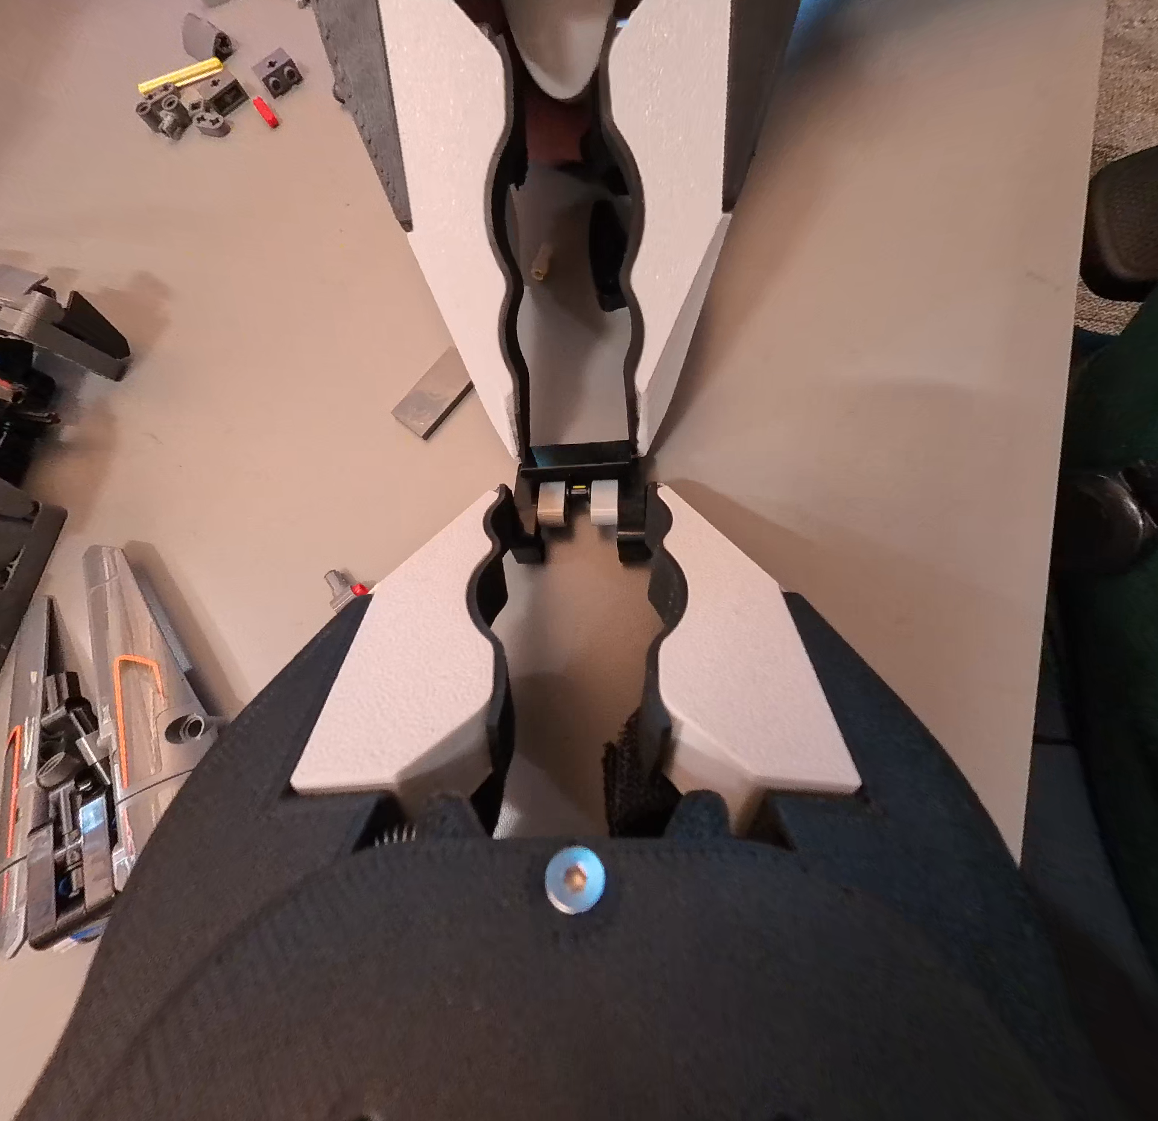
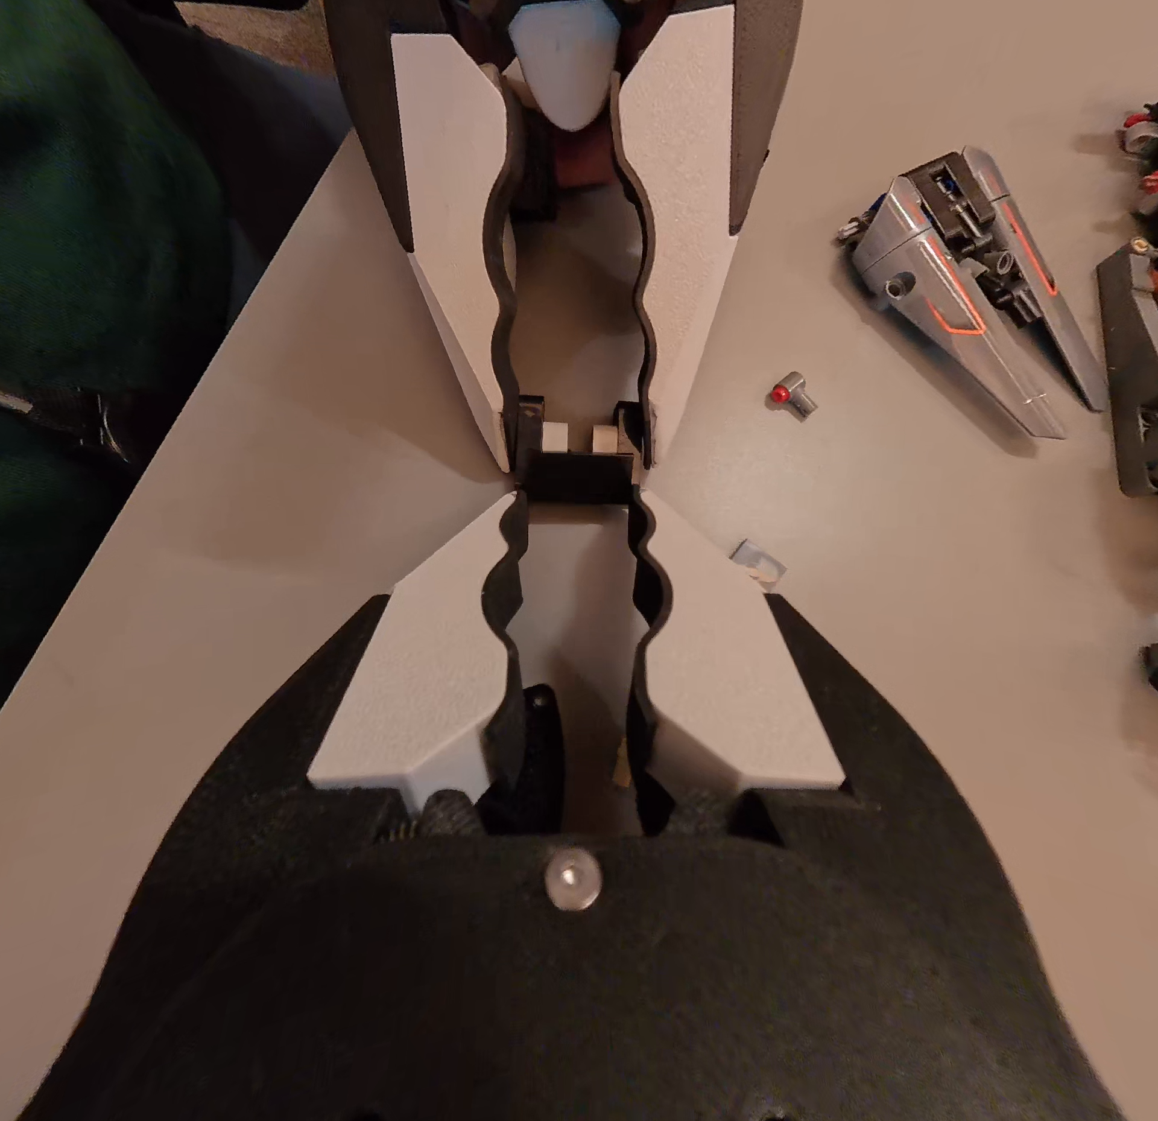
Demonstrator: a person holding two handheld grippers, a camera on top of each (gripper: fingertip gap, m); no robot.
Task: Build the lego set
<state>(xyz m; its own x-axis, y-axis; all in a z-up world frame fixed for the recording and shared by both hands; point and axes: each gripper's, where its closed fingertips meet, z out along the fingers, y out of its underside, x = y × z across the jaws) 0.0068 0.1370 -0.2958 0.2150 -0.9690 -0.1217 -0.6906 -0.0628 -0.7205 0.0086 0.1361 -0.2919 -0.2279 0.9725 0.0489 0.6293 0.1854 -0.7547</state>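
Note:
A small black lego assembly (image 1: 579, 454) with two pale grey pieces (image 1: 551, 505) is held above the table between both grippers, which face each other tip to tip. My left gripper (image 1: 579, 514) is shut on the assembly's two black side arms. My right gripper (image 1: 579, 445) comes in from the top and is shut on its black block end. In the right wrist view my right gripper (image 2: 576, 495) grips the black block (image 2: 579, 480). My left gripper (image 2: 576, 429) holds the far end with the pale pieces (image 2: 554, 436).
Loose grey, yellow and red parts (image 1: 194, 94) lie far left. A grey flat plate (image 1: 432, 395), a grey-and-red pin (image 1: 343, 586) and a grey wedge-shaped sub-build with orange lines (image 1: 125, 715) lie left. It also shows in the right wrist view (image 2: 977, 288). The table edge (image 1: 1059, 527) runs right. Left tips and right tips are each some 4 cm from the grey flat plate (image 1: 432, 395).

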